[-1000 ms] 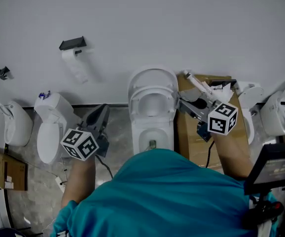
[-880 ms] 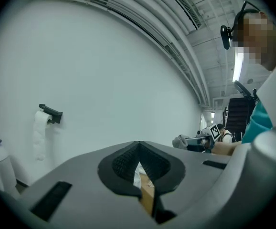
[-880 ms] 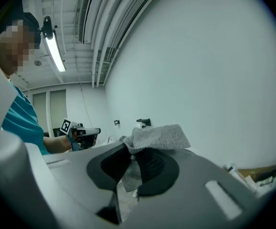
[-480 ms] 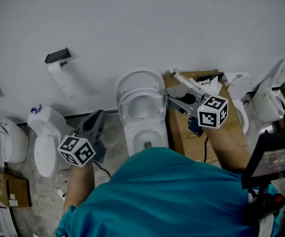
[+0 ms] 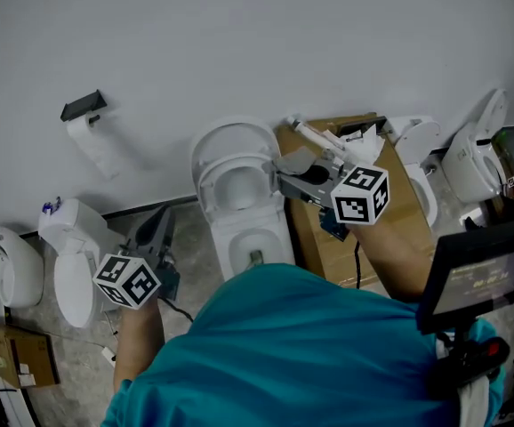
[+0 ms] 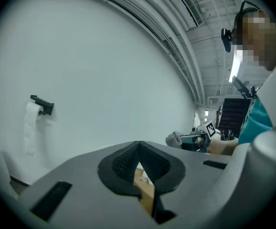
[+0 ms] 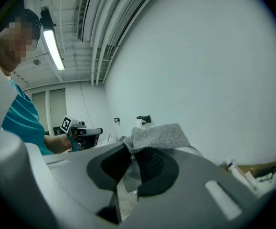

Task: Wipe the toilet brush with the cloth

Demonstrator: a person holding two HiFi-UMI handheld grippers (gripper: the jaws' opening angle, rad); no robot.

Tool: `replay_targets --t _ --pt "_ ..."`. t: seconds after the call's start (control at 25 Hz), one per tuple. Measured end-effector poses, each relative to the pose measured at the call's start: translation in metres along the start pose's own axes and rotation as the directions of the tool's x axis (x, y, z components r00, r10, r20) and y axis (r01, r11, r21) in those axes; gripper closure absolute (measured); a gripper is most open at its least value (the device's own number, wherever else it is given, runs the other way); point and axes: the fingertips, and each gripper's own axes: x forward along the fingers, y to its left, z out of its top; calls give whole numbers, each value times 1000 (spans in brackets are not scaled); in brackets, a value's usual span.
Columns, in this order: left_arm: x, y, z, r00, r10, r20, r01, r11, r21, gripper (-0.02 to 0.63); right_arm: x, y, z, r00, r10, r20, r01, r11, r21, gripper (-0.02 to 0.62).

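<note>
Beside toilet (image 5: 239,137), seemingly, gripper (image 7: 131,152) clamps cloth (image 7: 162,136).

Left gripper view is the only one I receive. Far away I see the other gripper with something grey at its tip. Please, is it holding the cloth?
Observer: Yes. In the right gripper view the right gripper is shut on the cloth, which bunches above its jaws.
Operator: What is around it?
Observer: In the head view its tip shows between the open toilet and a cardboard box.
Operator: Do you see the brush?
Observer: A white long-handled thing lies on the box; whether it is the brush I cannot tell.
</note>
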Motion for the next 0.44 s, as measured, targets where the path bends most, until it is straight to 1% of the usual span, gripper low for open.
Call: replay_targets --t 0.44 --pt "-7 -1 -7 1000 8 -7 -8 1000 -24 597 6 4 -2 1000 22 -11 -22 1000 -1 560"
